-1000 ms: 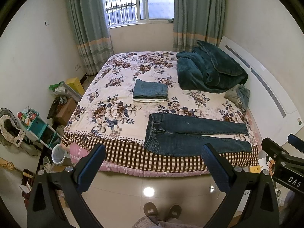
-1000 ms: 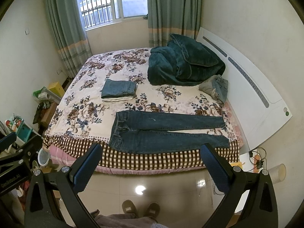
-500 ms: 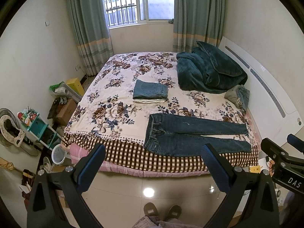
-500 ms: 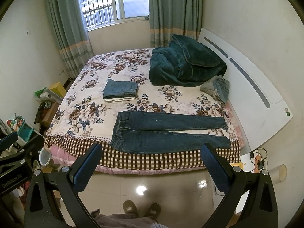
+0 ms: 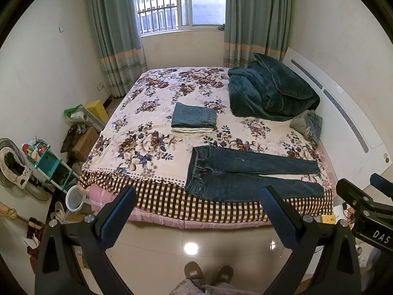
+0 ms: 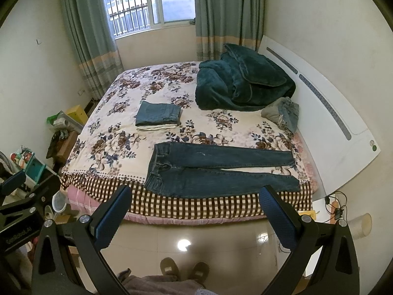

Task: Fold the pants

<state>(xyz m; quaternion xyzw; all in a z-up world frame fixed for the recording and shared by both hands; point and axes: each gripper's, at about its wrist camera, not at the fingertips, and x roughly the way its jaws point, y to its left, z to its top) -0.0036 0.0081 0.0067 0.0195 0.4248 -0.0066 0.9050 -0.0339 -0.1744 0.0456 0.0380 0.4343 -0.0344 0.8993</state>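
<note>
Dark blue jeans (image 5: 245,174) lie flat along the near edge of the floral bed (image 5: 152,113), waistband left, legs right; they also show in the right wrist view (image 6: 216,169). My left gripper (image 5: 197,211) is open and empty, held above the floor in front of the bed, short of the jeans. My right gripper (image 6: 194,209) is likewise open and empty, in front of the bed. Each gripper's body shows at the edge of the other's view.
A folded stack of jeans (image 5: 194,118) sits mid-bed. A teal blanket (image 5: 267,91) and crumpled clothes (image 5: 307,125) lie by the white headboard (image 5: 343,123). Clutter, a shelf (image 5: 46,159) and boxes stand left of the bed. My slippers (image 5: 208,272) stand on tile floor.
Both views have shifted very slightly; the grippers stay open and the jeans have not moved.
</note>
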